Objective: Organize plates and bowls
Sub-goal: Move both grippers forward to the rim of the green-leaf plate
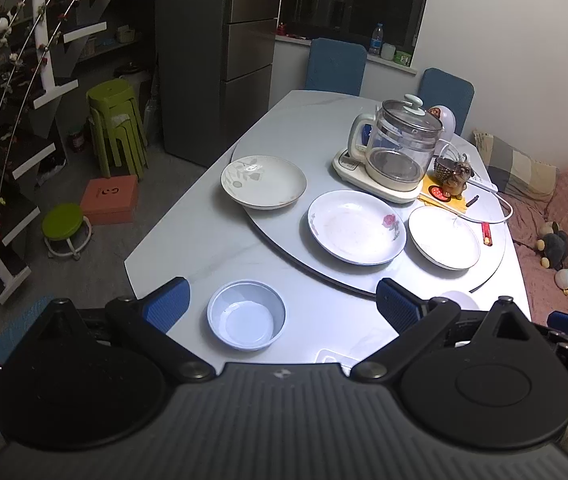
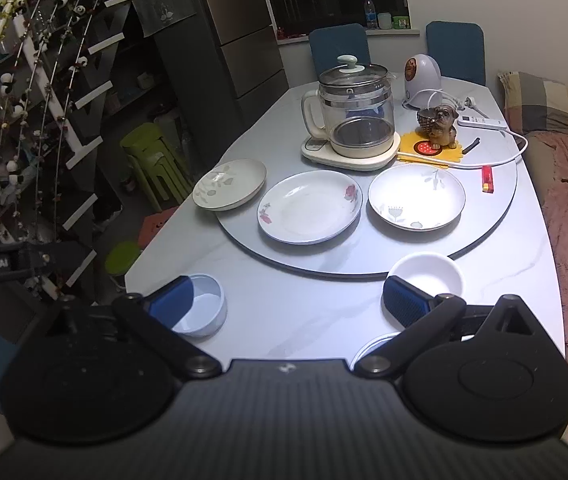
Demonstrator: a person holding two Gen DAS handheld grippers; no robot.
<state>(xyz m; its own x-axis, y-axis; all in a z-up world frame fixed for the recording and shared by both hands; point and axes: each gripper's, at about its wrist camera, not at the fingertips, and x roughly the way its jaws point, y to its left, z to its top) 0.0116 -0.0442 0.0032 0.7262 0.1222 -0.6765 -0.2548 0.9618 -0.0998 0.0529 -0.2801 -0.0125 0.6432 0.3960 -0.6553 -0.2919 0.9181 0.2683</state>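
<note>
Three plates lie on the grey turntable (image 2: 484, 236): a leaf-patterned plate (image 1: 263, 181) (image 2: 229, 184) at the left, a rose plate (image 1: 357, 226) (image 2: 310, 206) in the middle, a white deep plate (image 1: 444, 237) (image 2: 416, 197) at the right. A pale blue bowl (image 1: 246, 320) (image 2: 204, 304) sits on the table near the front, between the open jaws of my left gripper (image 1: 282, 300). A white bowl (image 2: 426, 276) (image 1: 460, 300) sits to its right, behind the right finger of my open, empty right gripper (image 2: 288, 296).
A glass kettle on its base (image 2: 350, 120), a dog figurine on a yellow mat (image 2: 440, 128), a remote, a white cable and a red lighter (image 2: 488, 179) occupy the back of the turntable. Two blue chairs stand behind the table. A pink-covered sofa is at the right.
</note>
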